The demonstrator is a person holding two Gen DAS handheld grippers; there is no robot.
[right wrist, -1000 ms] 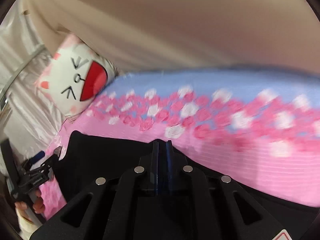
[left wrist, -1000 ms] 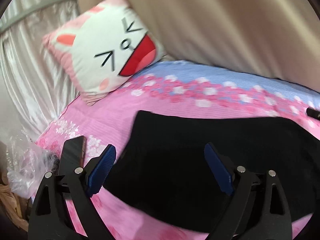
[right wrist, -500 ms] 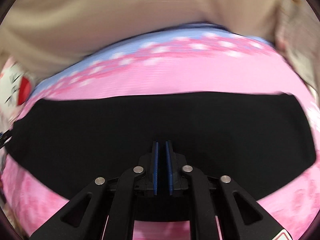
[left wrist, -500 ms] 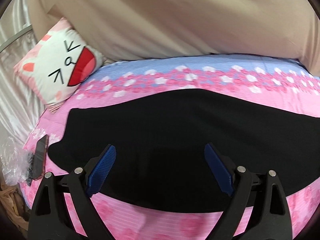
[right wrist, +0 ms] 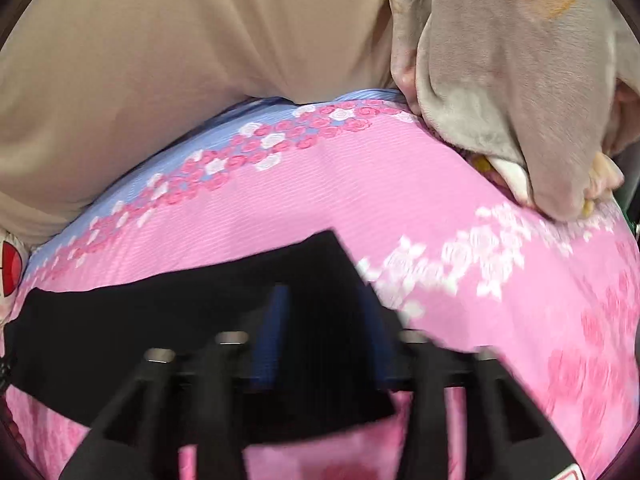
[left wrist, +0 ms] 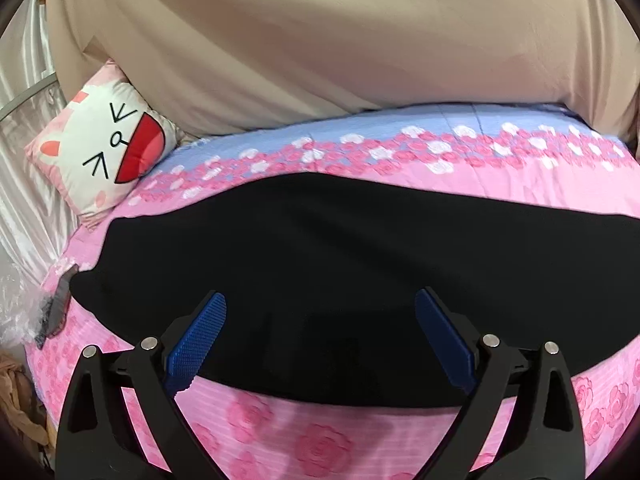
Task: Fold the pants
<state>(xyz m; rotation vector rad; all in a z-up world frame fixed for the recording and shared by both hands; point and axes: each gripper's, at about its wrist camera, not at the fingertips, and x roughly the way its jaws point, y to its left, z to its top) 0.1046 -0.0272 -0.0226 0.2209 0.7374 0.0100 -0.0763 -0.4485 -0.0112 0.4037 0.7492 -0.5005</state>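
Pants [left wrist: 340, 248]: solid black. Bedsheet [left wrist: 520, 188]: pink, rose print, with a pale blue band along the far edge. Pillow [left wrist: 104, 148]: white and pink, cartoon cat face, red mouth. Grippers [left wrist: 320, 340] [right wrist: 324, 332]: black frames, blue pads. Blanket [right wrist: 512, 72]: grey, orange mark.

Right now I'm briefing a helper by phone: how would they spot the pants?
Find the pink rose-print bedspread below the beige curtain. The pants lie flat across its middle, right of the cat-face pillow: the only plain black thing there.
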